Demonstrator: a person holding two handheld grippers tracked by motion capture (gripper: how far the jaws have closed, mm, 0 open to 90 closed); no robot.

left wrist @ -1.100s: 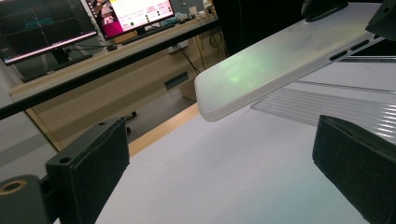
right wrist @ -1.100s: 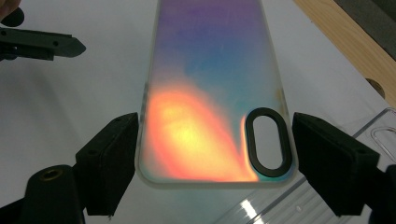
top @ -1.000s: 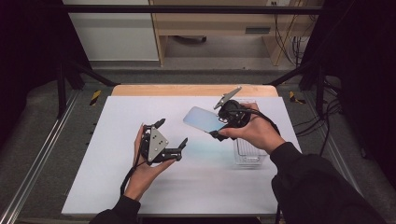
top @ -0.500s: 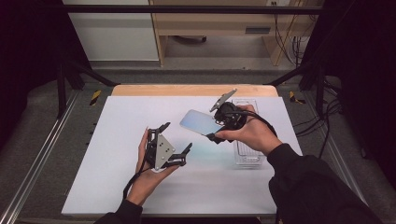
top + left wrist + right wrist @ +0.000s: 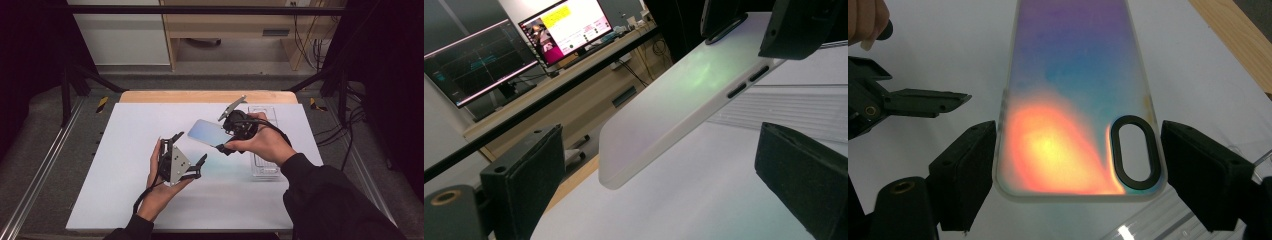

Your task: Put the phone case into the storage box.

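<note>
Two grippers work over the white table mat (image 5: 125,150), and the phone case (image 5: 207,132) serves as the landmark between them. Nearest the person, the left gripper (image 5: 187,155) sits in the left hand (image 5: 157,187), just below and to the left of the case, with its jaws spread wide and nothing between them. In the left gripper view the frosted side of the case (image 5: 684,105) hangs tilted in the air ahead of those open jaws, its button cutouts facing the camera, well clear of both pads. Beyond that, the right gripper (image 5: 227,132), held in the right hand (image 5: 265,145), clasps the case by its camera-hole end and holds it lifted off the mat. In the right gripper view the iridescent case (image 5: 1078,100) lies between the two black jaws, whose pads press its long edges, with the oval camera cutout (image 5: 1134,152) close to the right-hand pad. Just right of the case, under the right hand, a clear plastic tray (image 5: 265,167) rests on the mat. Farthest back, beyond the case, the wooden table edge (image 5: 207,96) borders the mat
</note>
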